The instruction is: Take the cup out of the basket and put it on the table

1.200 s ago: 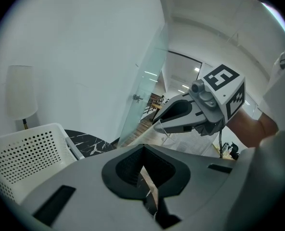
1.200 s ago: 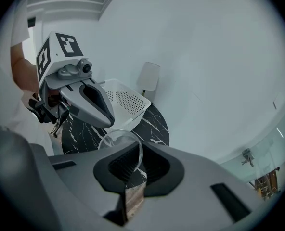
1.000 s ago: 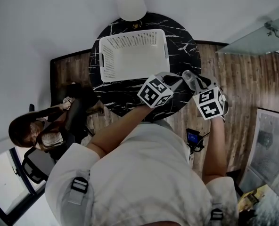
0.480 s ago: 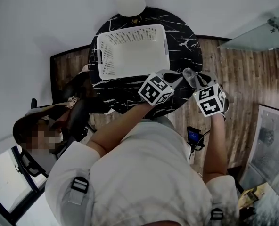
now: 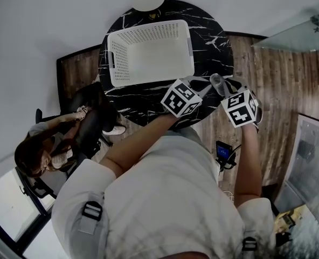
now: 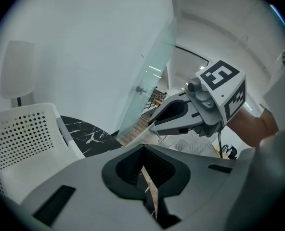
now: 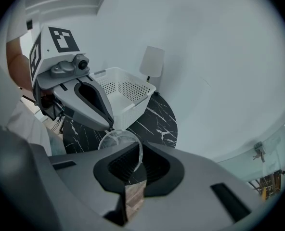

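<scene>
1. Done: the cup (image 7: 119,142) is out of the basket (image 5: 112,63), clamped in my right gripper (image 5: 222,88) over the bench (image 5: 213,42) edge.
2. My left gripper (image 5: 202,89): narrow, empty.
3. Remaining, I judge: setting the cup down.

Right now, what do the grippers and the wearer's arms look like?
Both the left gripper and right gripper are grey moulded shells with black-lined jaws, each topped by a white cube bearing black square markers. Short pale sleeves, arms bare below.
</scene>
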Demonstrator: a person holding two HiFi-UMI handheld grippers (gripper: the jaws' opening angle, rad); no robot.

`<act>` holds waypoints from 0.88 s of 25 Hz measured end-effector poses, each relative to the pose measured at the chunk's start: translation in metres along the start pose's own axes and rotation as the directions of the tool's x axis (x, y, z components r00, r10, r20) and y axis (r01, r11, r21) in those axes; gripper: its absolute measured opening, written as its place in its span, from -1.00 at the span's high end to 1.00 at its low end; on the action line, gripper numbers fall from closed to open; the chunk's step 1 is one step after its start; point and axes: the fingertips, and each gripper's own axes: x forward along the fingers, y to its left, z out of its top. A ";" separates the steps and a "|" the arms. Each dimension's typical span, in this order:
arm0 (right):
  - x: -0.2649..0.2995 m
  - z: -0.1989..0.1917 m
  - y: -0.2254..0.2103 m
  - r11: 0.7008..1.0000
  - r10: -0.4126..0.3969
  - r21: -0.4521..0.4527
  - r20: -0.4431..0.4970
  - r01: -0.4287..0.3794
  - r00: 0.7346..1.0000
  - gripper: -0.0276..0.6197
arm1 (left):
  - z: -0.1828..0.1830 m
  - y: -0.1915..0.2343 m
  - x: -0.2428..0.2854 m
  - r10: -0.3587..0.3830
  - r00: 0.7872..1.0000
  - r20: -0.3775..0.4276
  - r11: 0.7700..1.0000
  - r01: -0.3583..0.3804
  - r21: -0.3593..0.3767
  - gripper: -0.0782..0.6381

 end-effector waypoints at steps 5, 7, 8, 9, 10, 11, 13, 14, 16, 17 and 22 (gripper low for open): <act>0.010 -0.009 0.000 1.000 0.013 0.003 -0.019 -0.013 1.000 0.83 | -0.007 0.002 0.009 -0.008 1.000 -0.009 1.000 0.008 -0.009 0.77; 0.015 -0.010 0.001 1.000 0.019 0.002 -0.022 -0.019 1.000 0.83 | -0.010 0.005 0.012 -0.006 1.000 -0.012 1.000 0.006 -0.016 0.77; 0.018 -0.012 0.001 1.000 0.022 0.000 -0.026 -0.022 0.999 0.83 | -0.012 0.005 0.013 -0.006 1.000 -0.015 1.000 0.006 -0.021 0.77; 0.020 -0.014 0.002 1.000 0.025 -0.001 -0.031 -0.026 0.999 0.83 | -0.014 0.006 0.015 -0.007 1.000 -0.017 1.000 0.007 -0.024 0.77; 0.022 -0.016 0.002 1.000 0.028 -0.003 -0.037 -0.028 0.999 0.83 | -0.015 0.006 0.017 -0.009 1.000 -0.018 1.000 0.008 -0.027 0.77; 0.024 -0.018 0.002 0.999 0.031 -0.005 -0.042 -0.031 0.999 0.83 | -0.017 0.005 0.019 -0.010 1.000 -0.018 1.000 0.010 -0.030 0.77; 0.028 -0.021 0.002 0.999 0.038 -0.004 -0.049 -0.038 0.998 0.83 | -0.018 0.006 0.022 -0.010 1.000 -0.020 0.999 0.009 -0.033 0.77; 0.030 -0.023 0.002 0.999 0.040 -0.003 -0.051 -0.040 0.998 0.83 | -0.019 0.006 0.023 -0.009 1.000 -0.020 0.999 0.008 -0.034 0.77; 0.033 -0.025 0.002 0.999 0.043 -0.002 -0.056 -0.043 0.997 0.83 | -0.022 0.008 0.025 -0.007 1.000 -0.022 0.999 0.006 -0.038 0.77; 0.035 -0.026 0.002 0.999 0.044 -0.002 -0.059 -0.044 0.997 0.83 | -0.023 0.008 0.026 -0.006 1.000 -0.022 0.999 0.005 -0.041 0.77; 0.045 -0.031 0.004 0.998 0.058 -0.005 -0.072 -0.058 0.996 0.83 | -0.031 0.010 0.031 -0.004 1.000 -0.031 0.998 0.002 -0.055 0.77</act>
